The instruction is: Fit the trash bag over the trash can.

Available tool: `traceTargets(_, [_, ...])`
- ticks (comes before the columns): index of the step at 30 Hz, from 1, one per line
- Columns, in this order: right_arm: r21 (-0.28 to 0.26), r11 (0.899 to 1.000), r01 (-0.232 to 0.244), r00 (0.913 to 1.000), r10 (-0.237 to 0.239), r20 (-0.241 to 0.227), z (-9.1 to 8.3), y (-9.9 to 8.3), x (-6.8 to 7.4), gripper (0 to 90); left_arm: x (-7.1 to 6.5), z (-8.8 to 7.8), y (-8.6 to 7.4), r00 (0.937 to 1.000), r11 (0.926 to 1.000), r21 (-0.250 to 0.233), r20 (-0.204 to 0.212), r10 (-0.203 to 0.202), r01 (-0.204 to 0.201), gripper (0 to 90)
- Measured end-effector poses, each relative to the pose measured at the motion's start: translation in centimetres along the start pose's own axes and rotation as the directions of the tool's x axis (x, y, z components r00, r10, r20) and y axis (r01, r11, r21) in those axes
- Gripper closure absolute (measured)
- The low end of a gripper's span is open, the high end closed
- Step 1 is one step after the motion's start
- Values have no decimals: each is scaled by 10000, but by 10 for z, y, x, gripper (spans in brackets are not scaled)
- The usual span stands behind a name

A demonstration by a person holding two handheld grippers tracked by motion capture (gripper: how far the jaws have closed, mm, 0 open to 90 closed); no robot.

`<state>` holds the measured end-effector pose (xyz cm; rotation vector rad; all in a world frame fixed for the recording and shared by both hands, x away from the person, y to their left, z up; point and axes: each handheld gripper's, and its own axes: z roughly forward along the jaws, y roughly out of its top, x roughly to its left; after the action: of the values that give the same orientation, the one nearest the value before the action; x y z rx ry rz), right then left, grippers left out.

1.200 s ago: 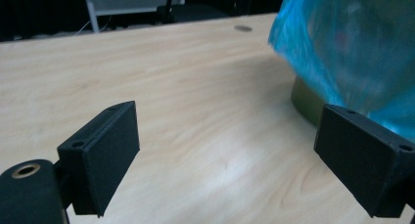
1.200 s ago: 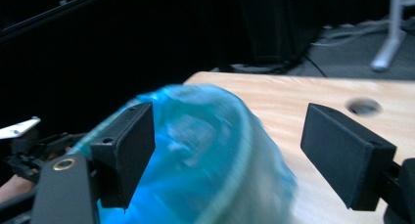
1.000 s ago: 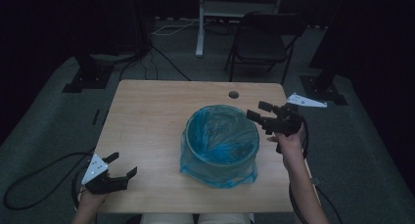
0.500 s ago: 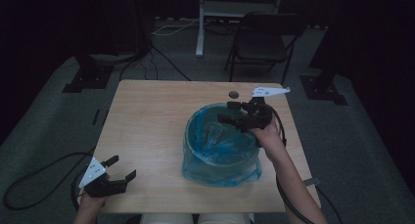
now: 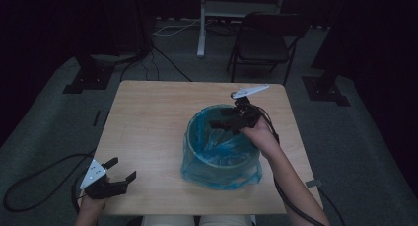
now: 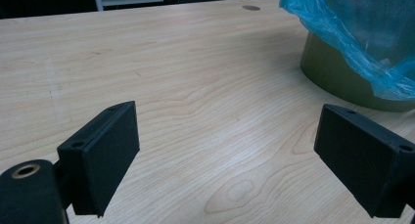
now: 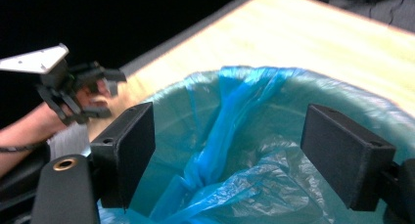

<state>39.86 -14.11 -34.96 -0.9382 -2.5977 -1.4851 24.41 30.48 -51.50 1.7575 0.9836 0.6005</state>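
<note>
A round olive bin (image 5: 221, 172) lined with a blue plastic bag (image 5: 222, 142) stands on the right half of the wooden table (image 5: 148, 122). My right gripper (image 5: 223, 118) hovers over the bin's far right rim, pointing left across its mouth. In the right gripper view that gripper (image 7: 227, 141) is open, with the crumpled bag (image 7: 235, 155) lying beyond the jaws and nothing between them. My left gripper (image 5: 121, 169) rests at the table's near left corner. It is open (image 6: 227, 136) over bare wood, with the bin (image 6: 342, 79) off to its right.
A folding chair (image 5: 266, 43) and a white stand (image 5: 202, 23) are behind the table. Dark stand bases (image 5: 86, 78) and cables (image 5: 29, 186) lie on the carpet. A small dark round mark (image 6: 251, 8) sits near the table's far edge. The left half of the tabletop is bare wood.
My right gripper has travelled left from beside the bin's right side to above its opening. The left gripper has stayed put, still open.
</note>
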Motion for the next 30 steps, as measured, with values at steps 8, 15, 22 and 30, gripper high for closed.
traceTargets(8, [2469,9684,340,9971,-496,572,48,9,-2,203,-2,0,0,9996,9997,32,-155,226,-226,102])
traceTargets(15, [4700,8817,403,9918,-923,880,87,-5,2,191,-1,-2,-1,9992,9998,1,-342,205,-205,102])
traceTargets(22, [2557,9665,218,9955,-447,839,40,8,6,191,4,-2,-2,9988,10000,32,-494,-20,22,102])
traceTargets(30, [563,9976,402,9850,-490,1653,-10,5,4,163,4,0,-4,9978,9993,322,-645,-156,177,102])
